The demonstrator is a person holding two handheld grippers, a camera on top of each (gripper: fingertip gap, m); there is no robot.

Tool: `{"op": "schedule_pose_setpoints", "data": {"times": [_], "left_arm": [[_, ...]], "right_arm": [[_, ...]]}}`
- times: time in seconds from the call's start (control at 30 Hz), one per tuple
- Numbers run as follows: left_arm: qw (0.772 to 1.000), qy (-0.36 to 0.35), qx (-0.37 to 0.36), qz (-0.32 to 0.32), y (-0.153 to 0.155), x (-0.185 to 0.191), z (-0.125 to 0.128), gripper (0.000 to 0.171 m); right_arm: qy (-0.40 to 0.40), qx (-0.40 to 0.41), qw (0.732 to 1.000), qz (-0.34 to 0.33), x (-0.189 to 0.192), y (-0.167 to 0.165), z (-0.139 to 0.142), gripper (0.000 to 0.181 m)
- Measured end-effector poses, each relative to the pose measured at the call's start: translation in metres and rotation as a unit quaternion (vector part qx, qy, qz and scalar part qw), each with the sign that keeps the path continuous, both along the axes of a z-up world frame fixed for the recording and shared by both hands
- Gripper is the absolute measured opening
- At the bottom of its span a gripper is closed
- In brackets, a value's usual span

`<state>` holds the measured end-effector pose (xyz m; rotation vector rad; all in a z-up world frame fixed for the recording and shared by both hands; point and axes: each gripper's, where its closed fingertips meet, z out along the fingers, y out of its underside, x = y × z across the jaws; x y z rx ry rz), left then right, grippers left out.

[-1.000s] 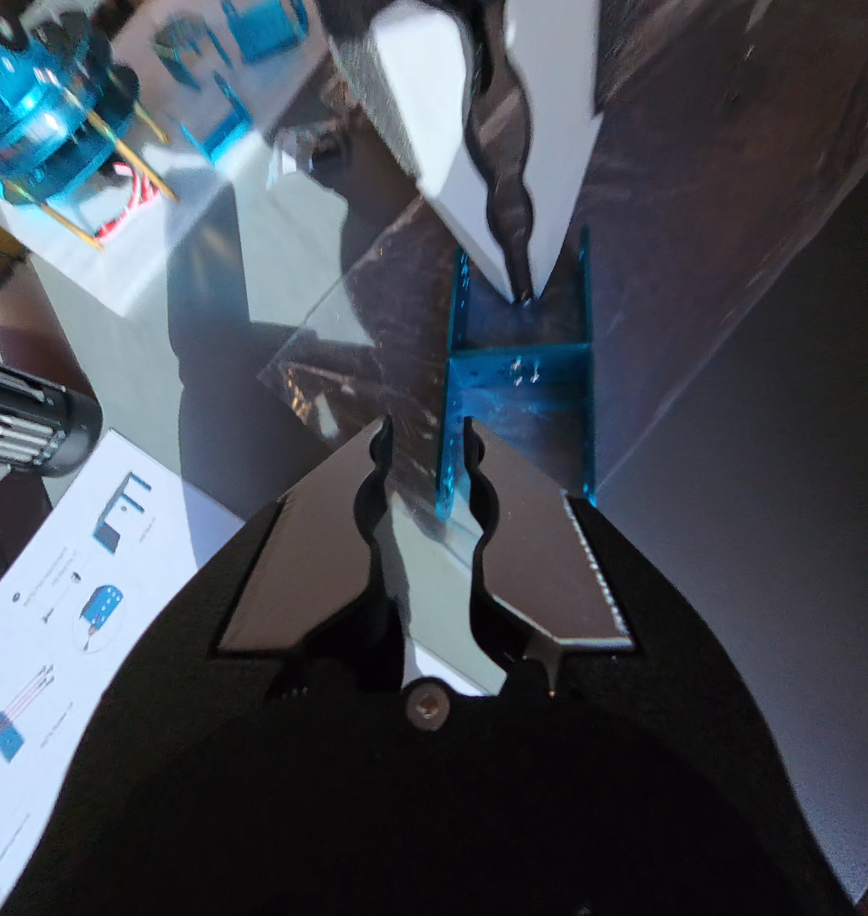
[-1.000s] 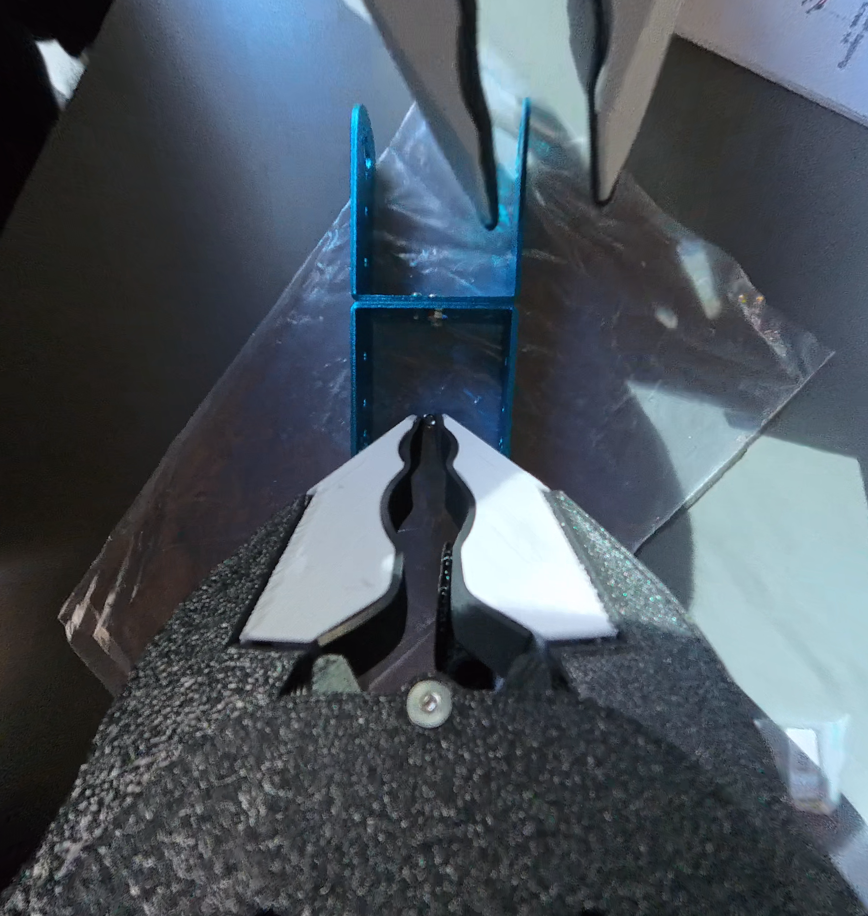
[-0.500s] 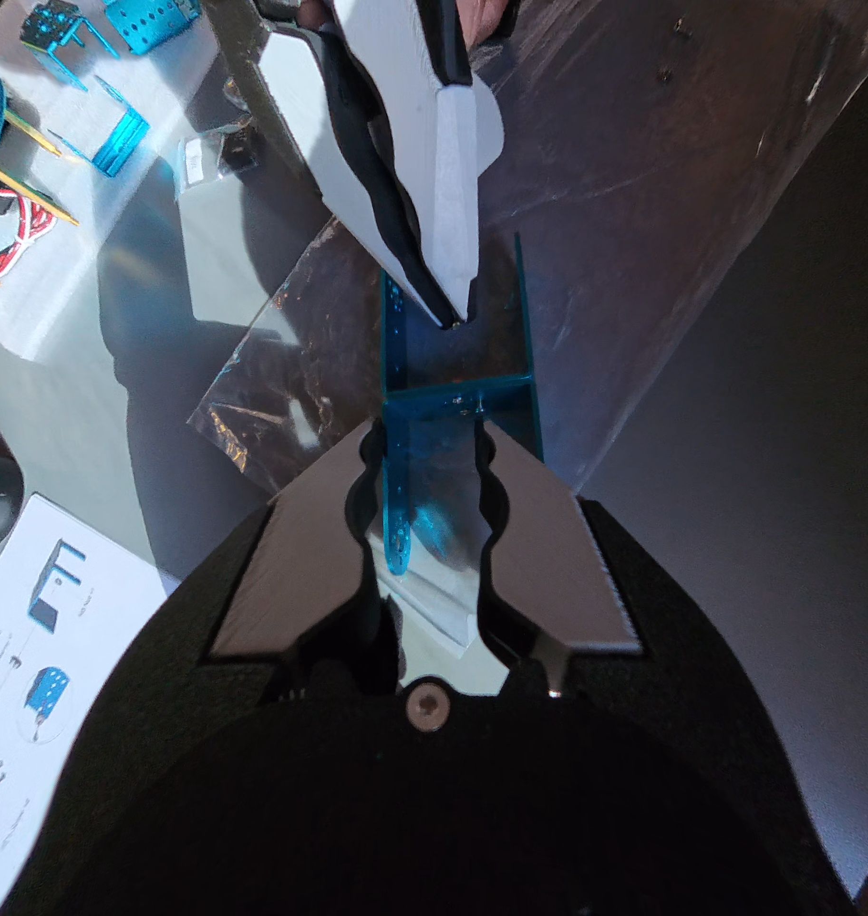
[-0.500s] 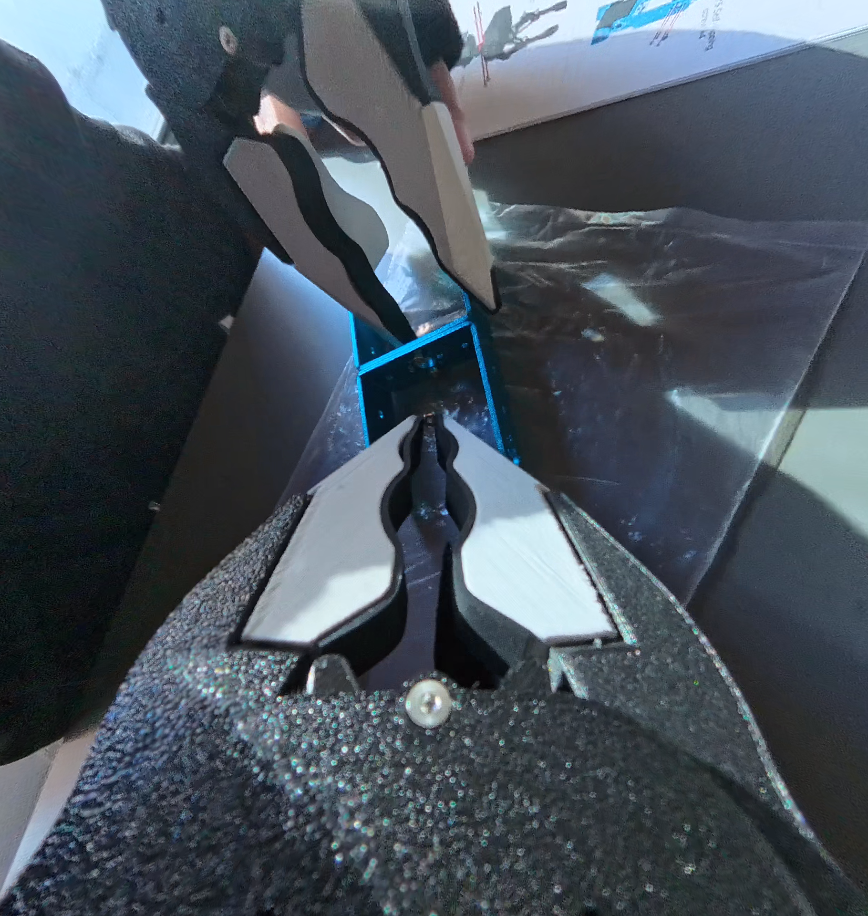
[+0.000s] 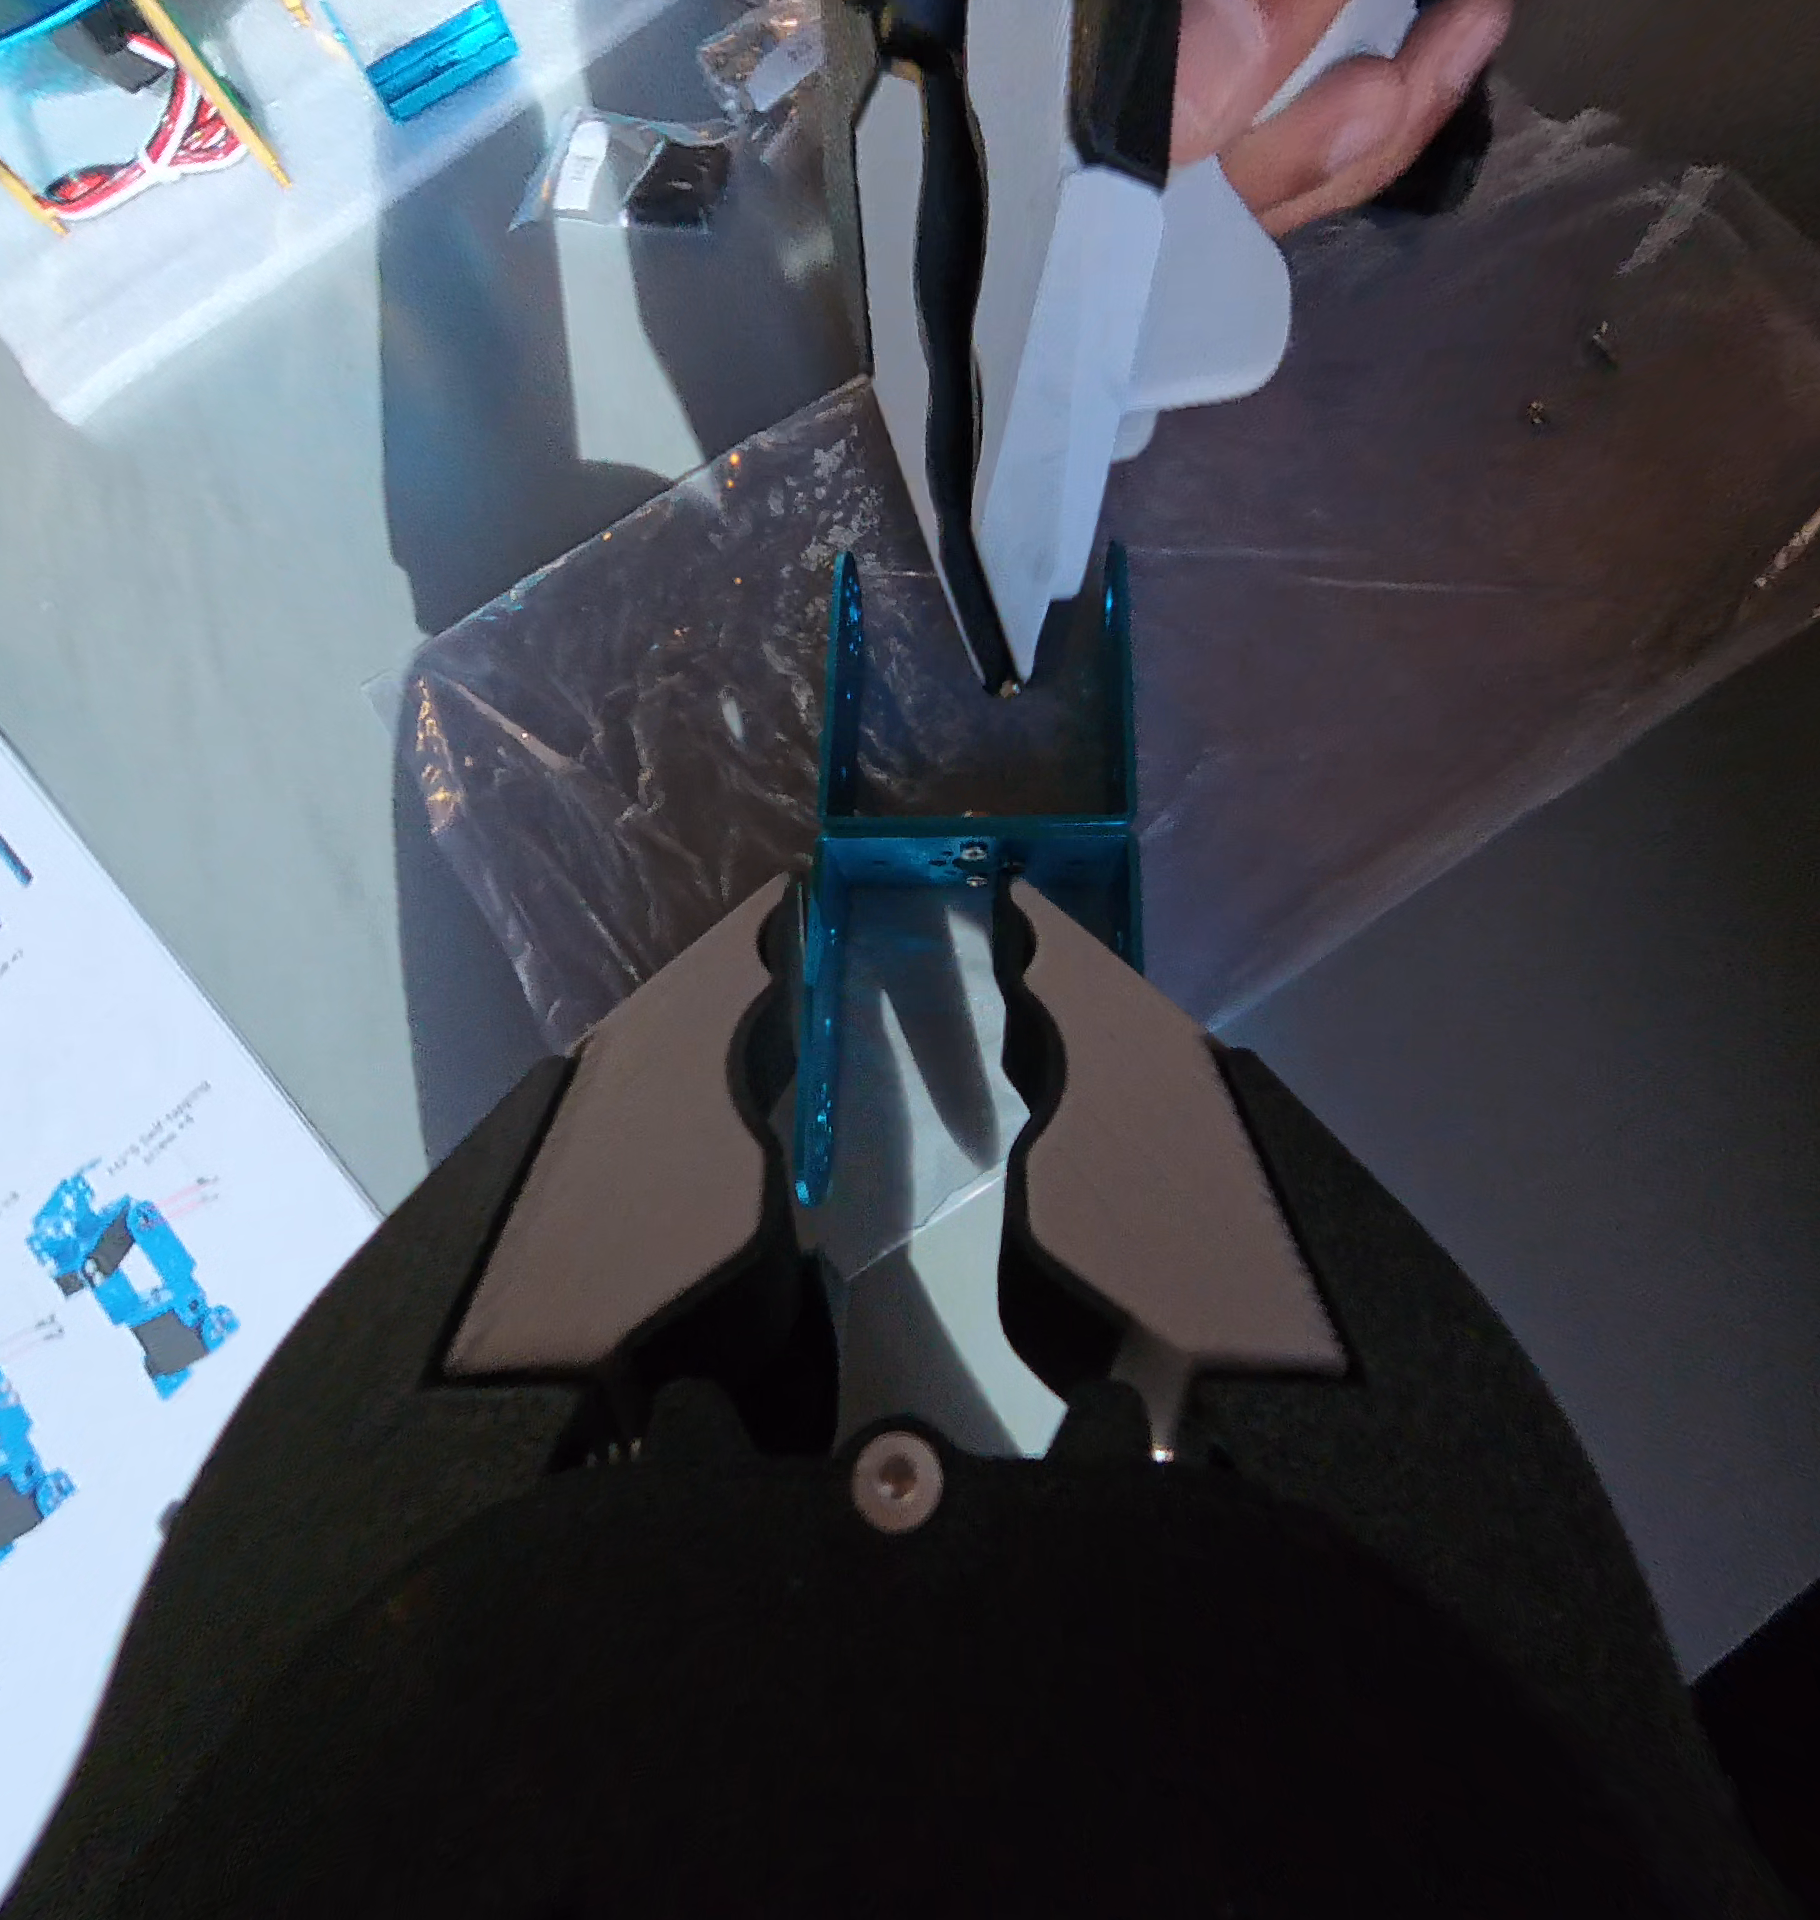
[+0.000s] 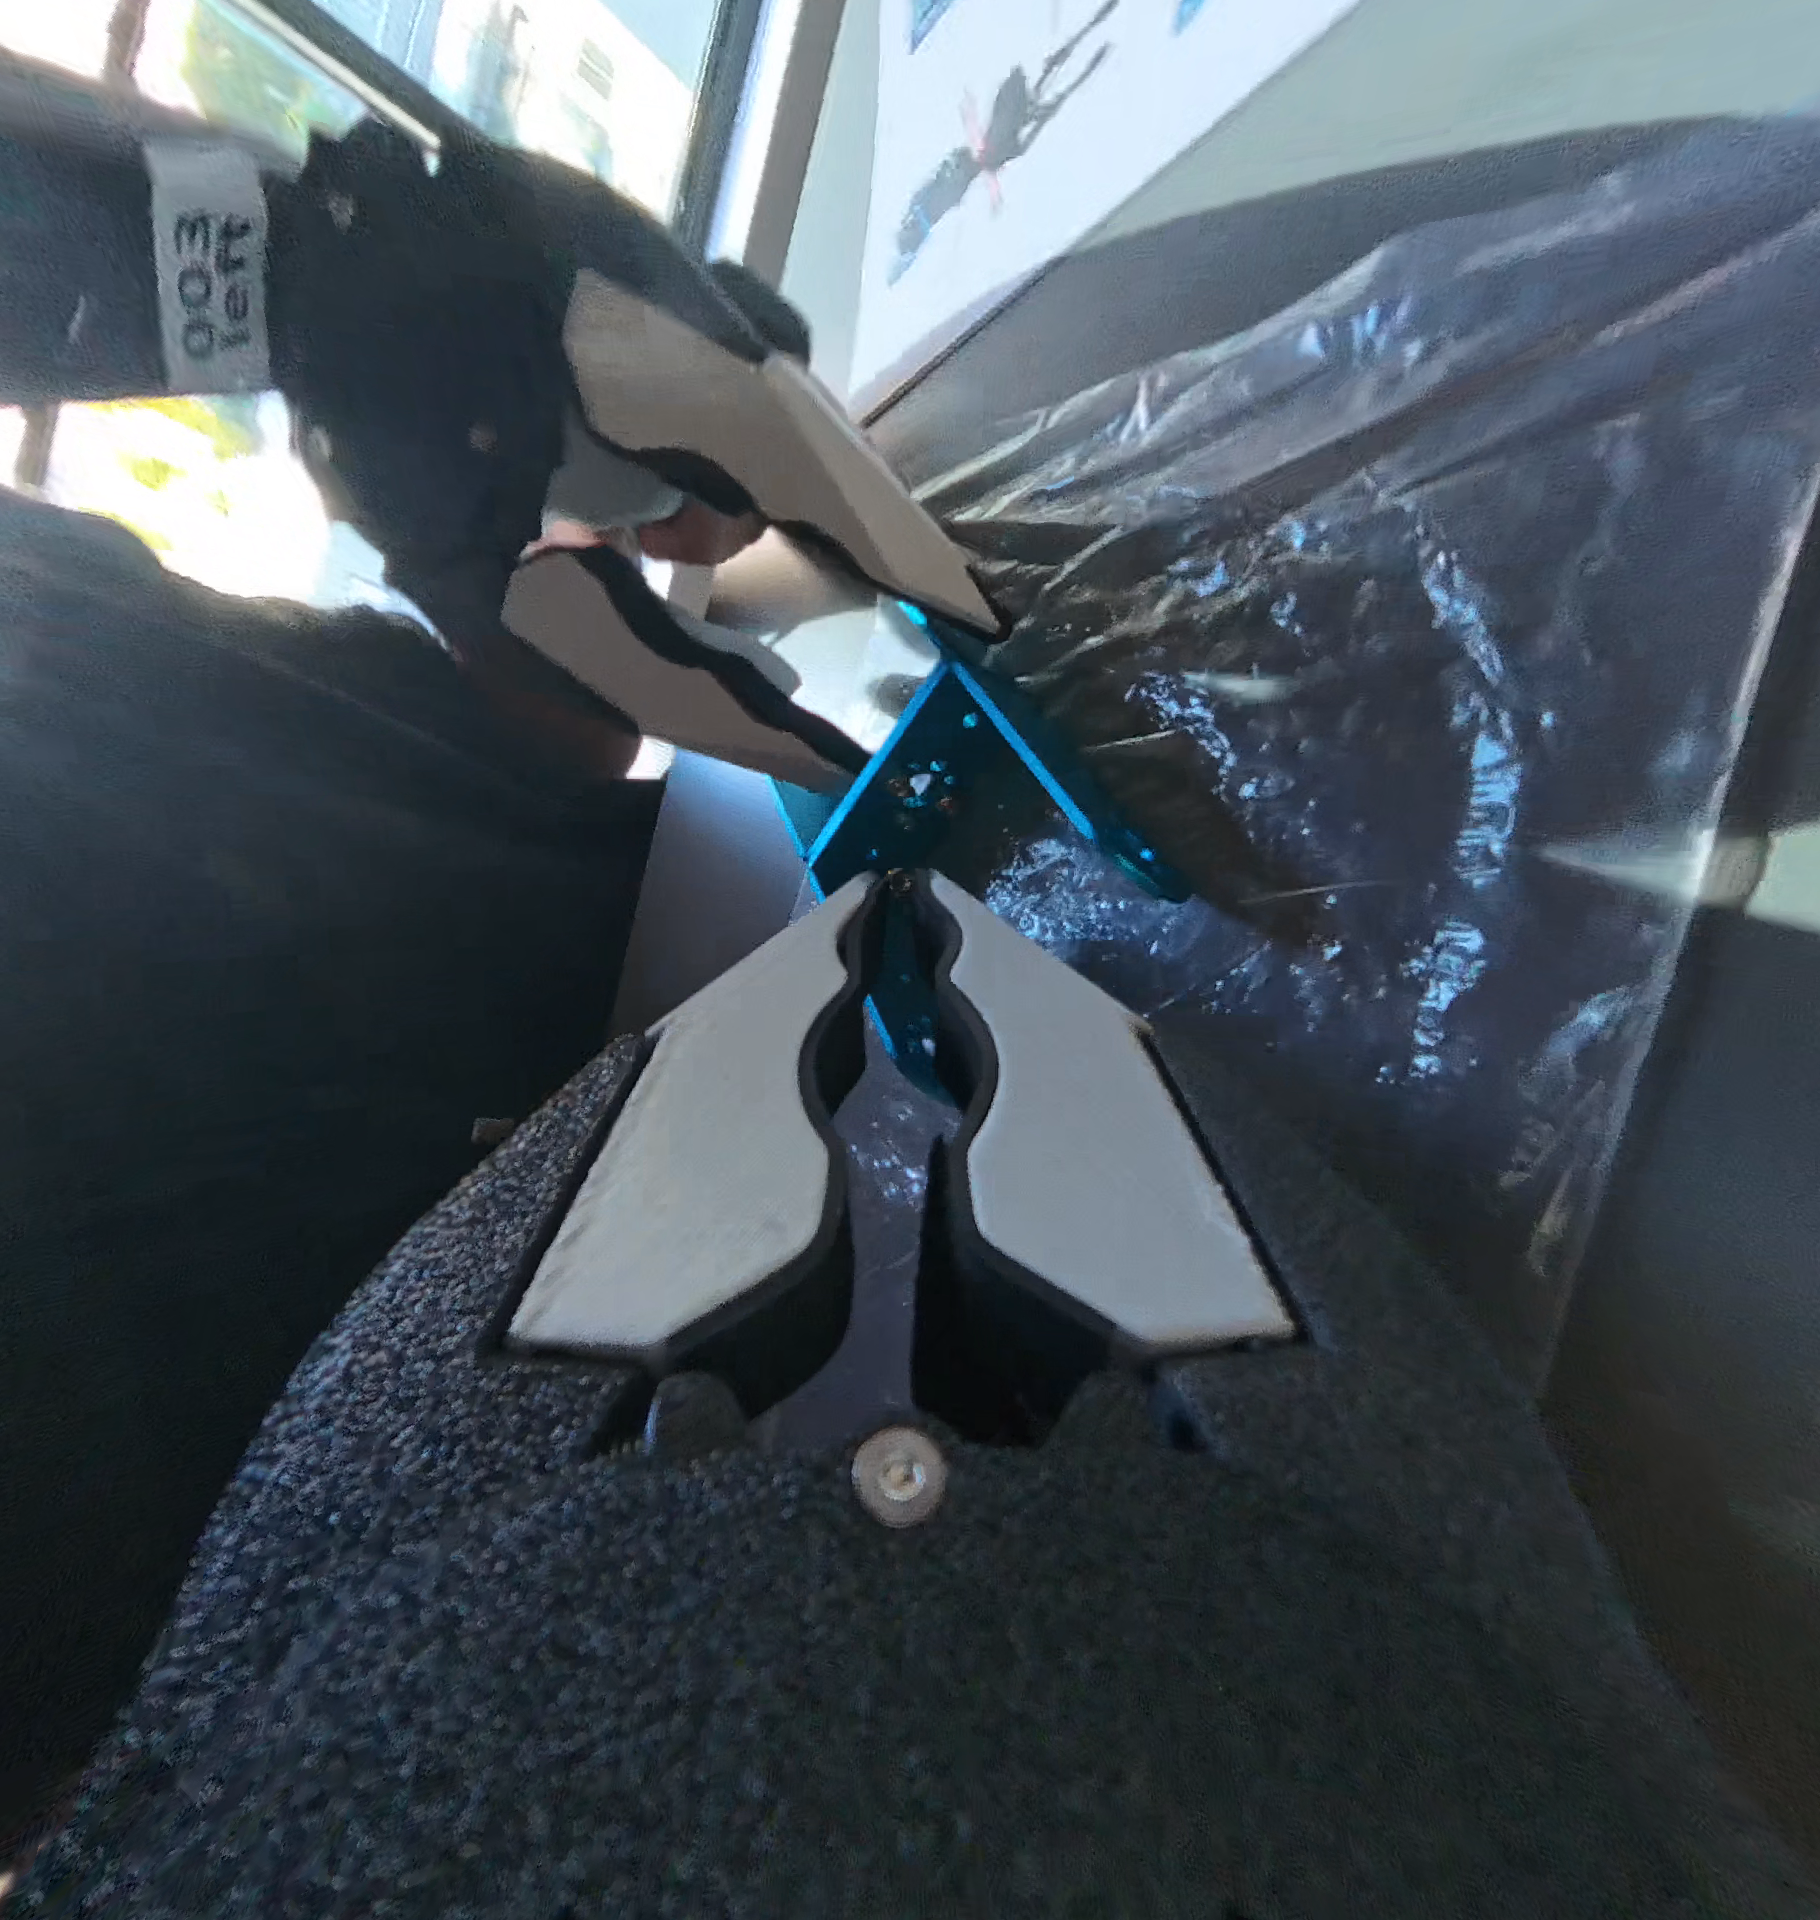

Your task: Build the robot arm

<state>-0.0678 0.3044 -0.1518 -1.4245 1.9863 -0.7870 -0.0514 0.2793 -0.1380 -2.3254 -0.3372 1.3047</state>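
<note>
Left wrist view: left tool (image 5: 901, 904) gapes around blue bracket (image 5: 973, 862); right tool (image 5: 1005, 681) pinches a screw (image 5: 1008, 687).

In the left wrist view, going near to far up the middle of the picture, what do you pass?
Left claw, open astride one side wall of the blue metal bracket → the bracket's cross plate with its small screws → right claw, tips shut on a tiny screw → a person's hand.

Tiny screw (image 6: 900, 881) between closed jaws
</note>
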Motion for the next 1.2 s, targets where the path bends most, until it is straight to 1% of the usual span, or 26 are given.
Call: {"op": "schedule_pose_setpoints", "data": {"times": [0.1,0.23,0.3,0.37,0.47,0.5,0.57,0.63,0.67,0.73,0.77,0.87,1.0,1.2], "left_arm": [[1.000,-0.005,-0.005,0.020,-0.003,-0.002,-0.001,0.036],[0.999,-0.009,0.000,0.037,-0.003,-0.003,0.000,0.030],[0.999,-0.005,-0.003,0.044,-0.004,-0.002,-0.001,0.031],[0.999,-0.001,-0.007,0.045,-0.007,-0.002,-0.001,0.031],[0.999,-0.004,0.000,0.049,-0.008,-0.003,-0.002,0.032],[0.999,0.001,0.002,0.047,-0.009,-0.005,-0.003,0.034],[0.999,0.005,0.007,0.046,-0.009,-0.008,-0.005,0.034],[0.999,0.007,0.004,0.043,-0.010,-0.011,-0.005,0.033],[0.999,0.009,0.001,0.044,-0.010,-0.011,-0.006,0.032],[0.999,0.014,-0.002,0.048,-0.009,-0.013,-0.006,0.029],[0.999,0.015,0.004,0.049,-0.007,-0.014,-0.006,0.024],[0.998,0.014,0.014,0.053,-0.004,-0.016,-0.006,0.024],[0.999,0.008,0.023,0.046,-0.008,-0.012,-0.005,0.032],[0.999,0.005,0.019,0.037,-0.014,-0.007,-0.004,0.036]], "right_arm": [[0.035,-0.043,0.998,-0.016,-0.008,0.002,-0.005,0.002],[0.046,-0.082,0.996,-0.001,-0.014,-0.002,-0.012,0.002],[0.054,-0.078,0.995,-0.008,-0.013,0.002,-0.011,0.000],[0.068,-0.088,0.994,-0.002,-0.015,0.000,-0.009,0.000],[0.069,-0.081,0.994,-0.011,-0.009,0.003,-0.005,0.000],[0.066,-0.075,0.995,-0.015,-0.004,0.004,-0.002,0.000],[0.049,-0.046,0.998,-0.014,0.002,0.005,0.006,0.000],[0.019,-0.034,0.999,-0.006,0.004,0.004,0.006,0.001],[0.017,-0.036,0.999,-0.001,0.002,0.003,0.005,0.001],[0.054,-0.047,0.997,0.000,-0.004,0.004,0.010,0.000],[0.065,-0.056,0.996,-0.003,-0.005,0.005,0.010,0.000],[0.029,-0.060,0.998,-0.009,0.000,0.005,-0.004,0.000],[-0.004,-0.060,0.998,0.000,-0.005,0.001,-0.006,0.000],[-0.041,-0.072,0.996,0.039,-0.023,-0.010,-0.006,0.000]]}}
